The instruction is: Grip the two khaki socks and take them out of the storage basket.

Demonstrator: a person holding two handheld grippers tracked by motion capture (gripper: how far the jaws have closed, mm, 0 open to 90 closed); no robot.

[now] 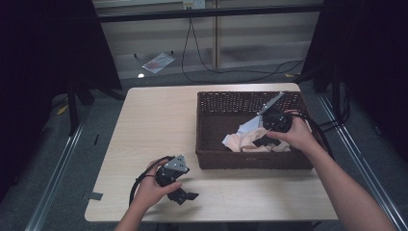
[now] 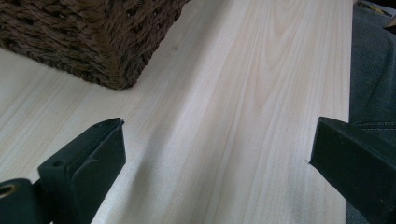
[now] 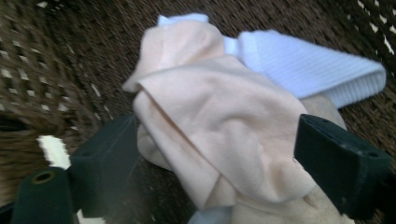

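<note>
The peach cloth [image 3: 219,135] between the right gripper [image 3: 215,158] jaws runs off the bottom edge, and blur hides whether the pads press it. Behind it, the white cloth [image 3: 303,65] is partly covered. Ahead of the left gripper [image 2: 215,154], the basket [image 2: 88,37] is cut off at the top.

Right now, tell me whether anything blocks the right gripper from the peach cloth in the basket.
Nothing visible does. The right gripper is inside the basket, its open fingers on either side of the peach cloth. A white cloth lies behind it, not between.
</note>
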